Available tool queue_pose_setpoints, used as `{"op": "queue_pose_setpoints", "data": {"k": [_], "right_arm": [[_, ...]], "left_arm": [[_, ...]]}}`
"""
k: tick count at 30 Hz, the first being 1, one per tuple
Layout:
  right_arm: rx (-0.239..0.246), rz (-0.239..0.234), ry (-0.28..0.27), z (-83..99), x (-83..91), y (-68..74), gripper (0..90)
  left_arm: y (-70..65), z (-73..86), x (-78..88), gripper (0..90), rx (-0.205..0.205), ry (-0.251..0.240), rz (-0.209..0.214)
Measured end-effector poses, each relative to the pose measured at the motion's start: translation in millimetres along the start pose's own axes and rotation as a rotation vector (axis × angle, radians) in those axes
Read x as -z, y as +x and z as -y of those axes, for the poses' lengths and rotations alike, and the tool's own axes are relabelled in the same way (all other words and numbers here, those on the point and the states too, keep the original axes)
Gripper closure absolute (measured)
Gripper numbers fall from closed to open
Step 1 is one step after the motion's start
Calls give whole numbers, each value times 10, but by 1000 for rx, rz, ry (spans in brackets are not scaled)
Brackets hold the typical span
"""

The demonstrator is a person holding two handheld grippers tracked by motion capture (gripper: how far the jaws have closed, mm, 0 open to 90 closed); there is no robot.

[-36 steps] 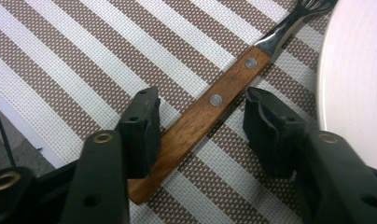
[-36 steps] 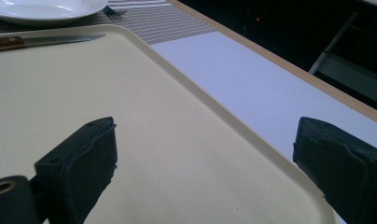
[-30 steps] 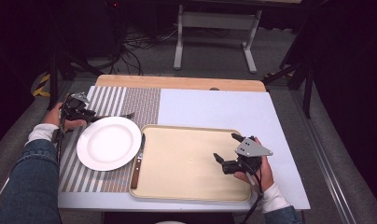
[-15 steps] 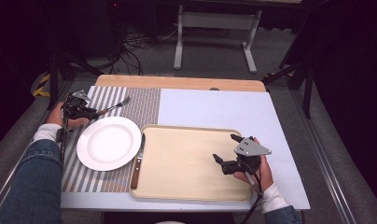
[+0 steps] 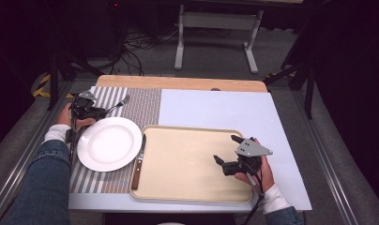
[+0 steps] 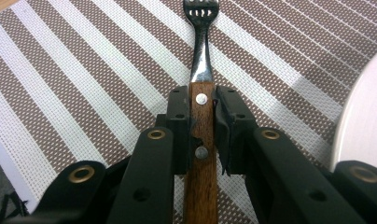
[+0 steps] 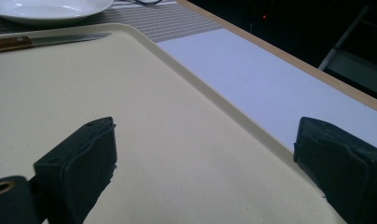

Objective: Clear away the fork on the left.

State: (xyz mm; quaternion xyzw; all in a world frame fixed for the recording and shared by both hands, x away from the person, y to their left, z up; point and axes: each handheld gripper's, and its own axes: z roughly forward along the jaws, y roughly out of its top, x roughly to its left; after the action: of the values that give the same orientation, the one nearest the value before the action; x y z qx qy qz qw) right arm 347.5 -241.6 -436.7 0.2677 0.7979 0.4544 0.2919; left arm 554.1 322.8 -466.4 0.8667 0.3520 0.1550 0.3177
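Left gripper (image 6: 200,126): I see its jaws, just closing, clamped on the wooden handle of the fork (image 6: 201,70), tines toward the top of the frame over the striped placemat (image 6: 84,84). In the high view the fork sits at upper left, just above the white plate (image 5: 109,143). Right gripper (image 5: 227,152), lower right, jaws wide apart over the beige tray (image 5: 187,159), holding nothing. A knife (image 5: 138,161) lies on the tray's left rim.

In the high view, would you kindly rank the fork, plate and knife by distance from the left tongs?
1. Fork: gripped in the left tongs, above the plate.
2. Plate: just below them on the striped mat.
3. Knife: farthest, on the tray's left rim.
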Motion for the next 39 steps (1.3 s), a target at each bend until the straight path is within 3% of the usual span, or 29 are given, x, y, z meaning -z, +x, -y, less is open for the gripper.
{"op": "queue_pose_setpoints", "data": {"k": [6, 12, 17, 27, 33, 39], "right_arm": [[10, -6, -8, -4, 3, 4, 70], [18, -15, -20, -10, 10, 16, 70], [20, -3, -34, -13, 21, 5, 70], [11, 4, -68, -12, 77, -28, 70], [0, 6, -82, -14, 101, -31, 71], [-7, 11, -103, -22, 127, -38, 71]], "left_arm": [[-67, 18, 23, 768, 1, -19, -60], [-135, 15, 147, 768, 7, -69, -119], [-177, 20, 286, 768, 37, -130, -165], [-343, 15, 491, 768, 75, -246, -195], [-438, -18, 593, 768, 49, -278, -222], [-542, -35, 696, 768, 55, -313, -217]]}}
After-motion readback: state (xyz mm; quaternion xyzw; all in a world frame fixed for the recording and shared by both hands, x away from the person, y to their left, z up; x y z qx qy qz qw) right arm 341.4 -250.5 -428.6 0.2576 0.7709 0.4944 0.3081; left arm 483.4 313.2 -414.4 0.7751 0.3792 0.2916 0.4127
